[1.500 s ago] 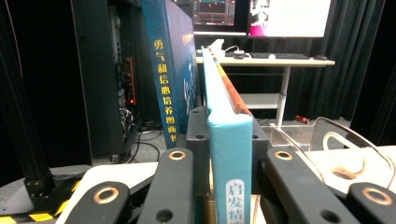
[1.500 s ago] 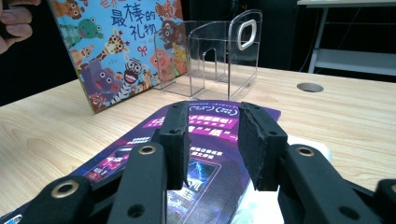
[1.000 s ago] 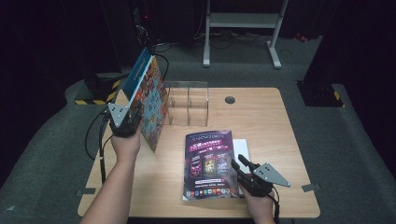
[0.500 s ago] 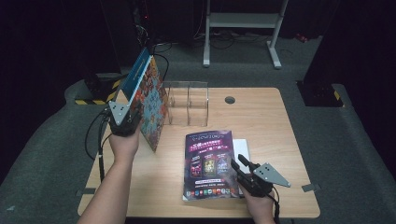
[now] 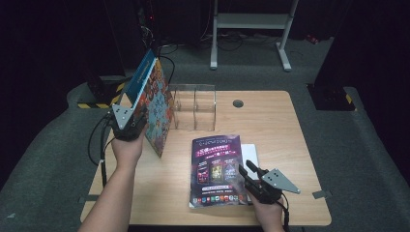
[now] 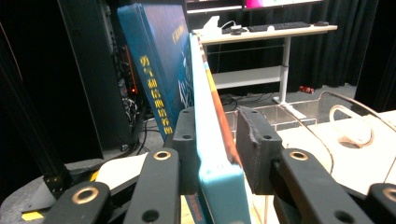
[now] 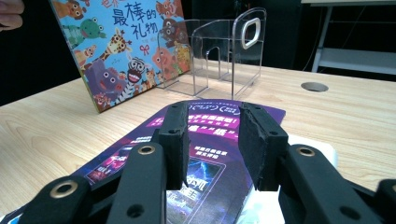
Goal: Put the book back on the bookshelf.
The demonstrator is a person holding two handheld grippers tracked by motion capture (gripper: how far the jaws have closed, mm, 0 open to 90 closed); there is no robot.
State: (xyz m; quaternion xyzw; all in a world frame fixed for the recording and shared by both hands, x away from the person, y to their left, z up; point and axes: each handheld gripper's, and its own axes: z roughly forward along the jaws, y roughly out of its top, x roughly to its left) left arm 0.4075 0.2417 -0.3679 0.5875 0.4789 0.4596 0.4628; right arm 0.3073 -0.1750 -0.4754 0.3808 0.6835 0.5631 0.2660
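Dark floor and black curtains surround a light wooden table (image 5: 290,140), where a clear plastic rack (image 5: 195,106) stands near the far edge. At the table's left side the left gripper (image 5: 129,126) holds up two books (image 5: 153,104), standing on edge and leaning left: a blue one behind and a picture book with cartoon animals on its cover in front. In the left gripper view the blue book's light-blue edge (image 6: 212,149) stands between the jaws; the left pad lies against it, while the right pad stands just clear of the orange-edged cover, a thin gap showing. These jaws have just been opening, with the books between them, so the grip looks loosened rather than pressing. The books' bottom corner rests on the table just left of the rack. Near the front edge a purple magazine (image 5: 217,166) lies flat, partly over a white sheet (image 5: 250,153). The right gripper (image 5: 250,175) rests low at the magazine's right edge; in the right gripper view its jaws stand moderately apart above the purple cover (image 7: 212,119), nothing between the pads (image 7: 254,140), and whether its tips touch the paper cannot be told.
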